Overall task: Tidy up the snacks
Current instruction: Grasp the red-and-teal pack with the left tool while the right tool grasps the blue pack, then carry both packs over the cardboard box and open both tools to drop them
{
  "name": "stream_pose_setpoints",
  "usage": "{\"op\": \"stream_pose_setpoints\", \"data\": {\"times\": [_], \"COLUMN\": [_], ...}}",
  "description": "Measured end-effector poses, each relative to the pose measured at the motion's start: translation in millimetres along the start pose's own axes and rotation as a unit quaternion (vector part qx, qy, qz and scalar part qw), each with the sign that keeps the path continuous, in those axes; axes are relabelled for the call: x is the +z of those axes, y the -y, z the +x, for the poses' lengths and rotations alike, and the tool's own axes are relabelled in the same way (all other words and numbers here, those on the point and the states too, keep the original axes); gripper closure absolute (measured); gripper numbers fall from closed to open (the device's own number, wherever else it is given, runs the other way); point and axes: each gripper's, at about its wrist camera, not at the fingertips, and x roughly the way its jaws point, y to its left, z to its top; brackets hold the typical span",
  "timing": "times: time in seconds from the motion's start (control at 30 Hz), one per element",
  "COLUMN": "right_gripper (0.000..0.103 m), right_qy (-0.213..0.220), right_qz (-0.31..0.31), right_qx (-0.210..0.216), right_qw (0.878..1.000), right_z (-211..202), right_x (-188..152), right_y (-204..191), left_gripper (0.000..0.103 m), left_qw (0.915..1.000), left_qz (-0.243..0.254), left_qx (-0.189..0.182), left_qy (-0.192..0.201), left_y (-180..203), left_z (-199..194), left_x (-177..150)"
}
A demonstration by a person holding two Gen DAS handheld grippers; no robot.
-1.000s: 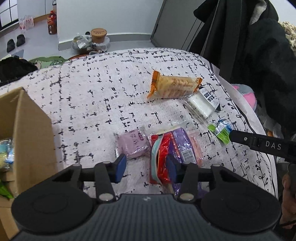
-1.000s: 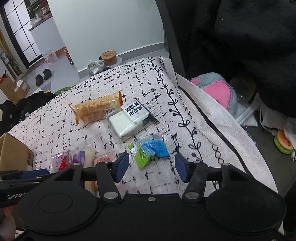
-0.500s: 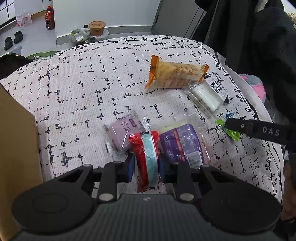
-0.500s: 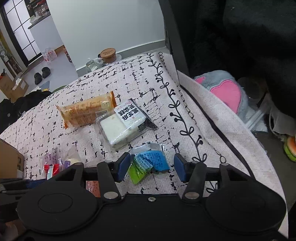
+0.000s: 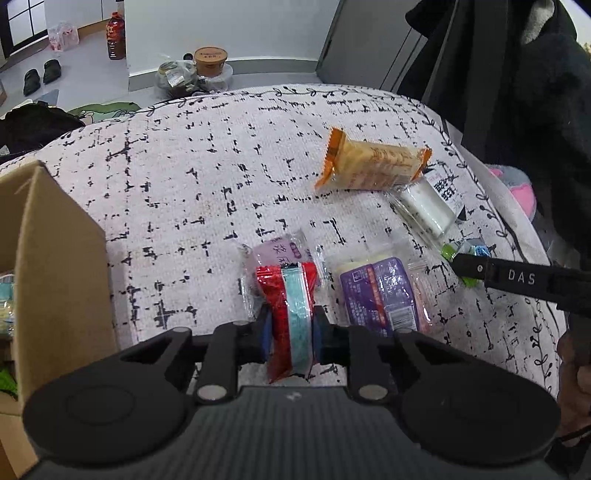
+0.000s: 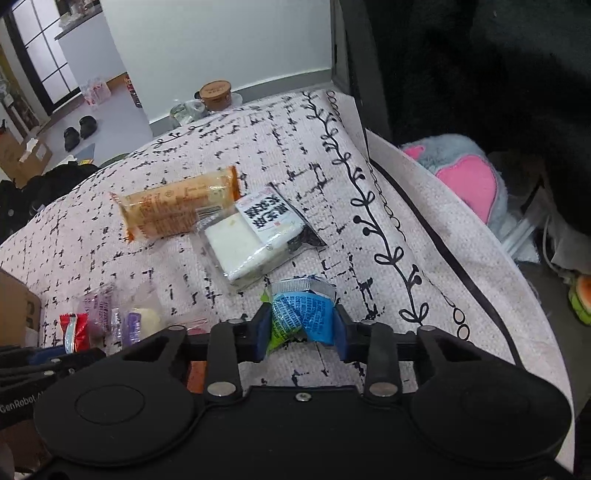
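Note:
Several snack packets lie on a white cloth with black marks [image 5: 207, 177]. My left gripper [image 5: 290, 328] is shut on a red and light-blue packet [image 5: 291, 306]. Beside it lie a pale purple packet [image 5: 275, 253] and a dark purple one [image 5: 380, 295]. Farther off rest an orange cracker packet [image 5: 373, 166] [image 6: 177, 210] and a clear pack with white cake [image 6: 255, 236]. My right gripper [image 6: 301, 326] has its jaws closing, and both pads press on a blue and green packet [image 6: 299, 314]. In the left wrist view the right gripper's black finger [image 5: 517, 277] covers that packet.
An open cardboard box [image 5: 48, 266] with snacks inside stands at the left. A pink and grey plush [image 6: 469, 177] and dark clothing sit beyond the cloth's right edge. Jars, a bottle [image 5: 115, 35] and slippers are on the floor behind.
My left gripper closed onto the red and light-blue packet. My right gripper moved down over the blue and green packet and narrowed its jaws onto it.

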Motion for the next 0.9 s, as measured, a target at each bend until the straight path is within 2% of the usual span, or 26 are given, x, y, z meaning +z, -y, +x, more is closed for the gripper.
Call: {"op": "stream_pose_setpoints", "data": {"times": [0.27, 0.63, 0.9], "right_gripper": [0.072, 0.072, 0.072], "right_qy": [0.017, 0.046, 0.071], "right_qz": [0.01, -0.007, -0.025], "right_qx": [0.006, -0.005, 0.002], "right_qw": [1.0, 0.999, 0.997], "right_z": [-26, -59, -88], "right_x": [-4, -9, -13], "right_y": [-15, -46, -77], "left_gripper": [0.082, 0.082, 0.082], "left_qw": [0.9998, 0.9972, 0.9941], "left_qz": [-0.002, -0.002, -0.016], "left_qx": [-0.016, -0.03, -0.042], "left_qy": [0.015, 0.069, 0.099], "left_y": [-3, -12, -27], "left_z": [-20, -63, -91], "left_x": [-3, -8, -13]}}
